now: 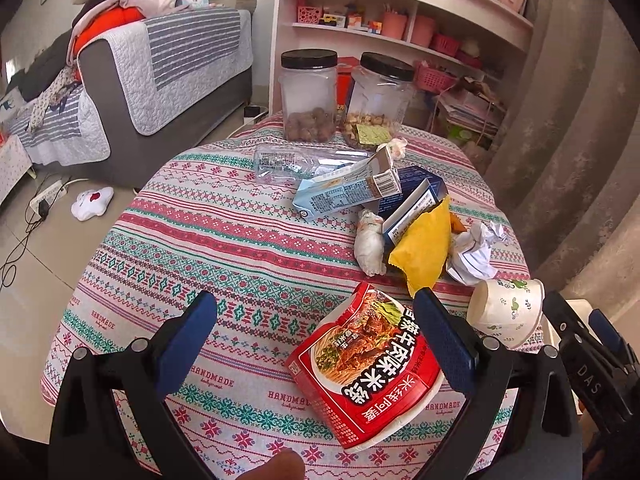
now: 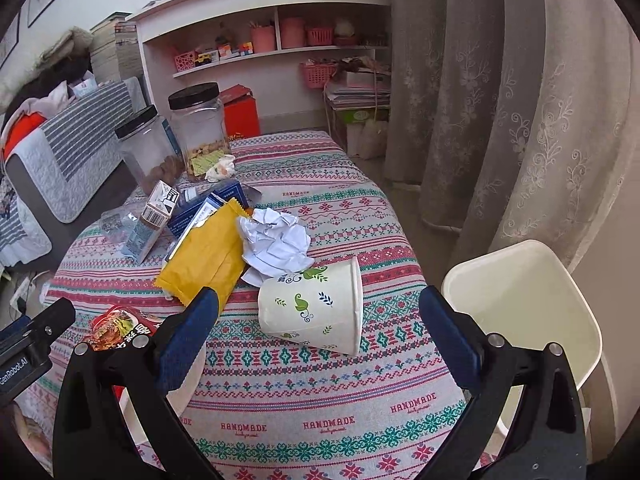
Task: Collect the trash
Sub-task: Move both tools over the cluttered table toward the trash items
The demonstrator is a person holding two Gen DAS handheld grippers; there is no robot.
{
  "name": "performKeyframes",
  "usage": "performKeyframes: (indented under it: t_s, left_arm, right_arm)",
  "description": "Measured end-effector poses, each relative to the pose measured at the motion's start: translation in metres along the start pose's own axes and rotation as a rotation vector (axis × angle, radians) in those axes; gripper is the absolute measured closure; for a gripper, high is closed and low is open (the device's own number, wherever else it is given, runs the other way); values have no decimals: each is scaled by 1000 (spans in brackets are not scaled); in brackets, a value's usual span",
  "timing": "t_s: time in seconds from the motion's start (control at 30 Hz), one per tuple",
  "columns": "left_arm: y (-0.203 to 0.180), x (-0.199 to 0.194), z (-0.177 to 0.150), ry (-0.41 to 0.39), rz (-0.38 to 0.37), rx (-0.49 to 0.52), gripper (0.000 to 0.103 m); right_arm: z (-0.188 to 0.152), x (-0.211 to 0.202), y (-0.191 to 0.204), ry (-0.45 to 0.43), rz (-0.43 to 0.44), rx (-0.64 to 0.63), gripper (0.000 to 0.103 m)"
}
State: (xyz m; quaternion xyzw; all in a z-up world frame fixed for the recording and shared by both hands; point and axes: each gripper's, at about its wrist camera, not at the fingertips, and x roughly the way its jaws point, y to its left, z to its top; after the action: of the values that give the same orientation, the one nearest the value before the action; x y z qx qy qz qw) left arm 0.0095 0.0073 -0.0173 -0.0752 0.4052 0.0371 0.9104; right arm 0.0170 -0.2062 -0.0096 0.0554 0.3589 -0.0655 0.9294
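Nearest in the left wrist view, the left tool [image 1: 316, 338] hangs w/ jaws wide over the counter [image 1: 224, 248], which wears a pink, teal and white patterned cloth. Between its blue pads lies a red instant-noodle cup w/ a printed foil lid [image 1: 362, 368], tipped on its side, not gripped; the right pad sits just beside the cup's upper edge.

In the right wrist view, the right tool [image 2: 318, 330] is also spread wide, holding nothing. Just ahead lies a white paper cup w/ green leaf print [image 2: 316, 308], on its side, mouth toward the right. At the counter's right edge stands a cream plastic bin [image 2: 532, 312], open top, apart from the cup.

Beyond the cup: a crumpled white paper ball [image 2: 276, 242] touching the cup's far side, and a yellow foil snack bag [image 2: 206, 258] lying flat just left of it. Behind the bag sits a dark blue carton [image 2: 200, 210], then a pale blue milk carton [image 2: 148, 220] on its side. A crushed clear plastic bottle [image 1: 288, 162] lies past the cartons, and a small wad of tissue [image 2: 221, 168] sits nr the jars.

Farthest on the counter, two clear plastic jars w/ black lids [image 1: 308, 96] stand upright, nuts in the bottoms. Behind: white shelves [image 1: 400, 12] and a grey curtain [image 2: 500, 80].
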Motion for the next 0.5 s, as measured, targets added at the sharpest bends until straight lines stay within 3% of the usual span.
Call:
performKeyframes:
  t_s: [0.5]
  left_arm:
    - [-7,4,1,5,2,9,7]
  right_arm:
    - [0,-3,3,3,7,3,7]
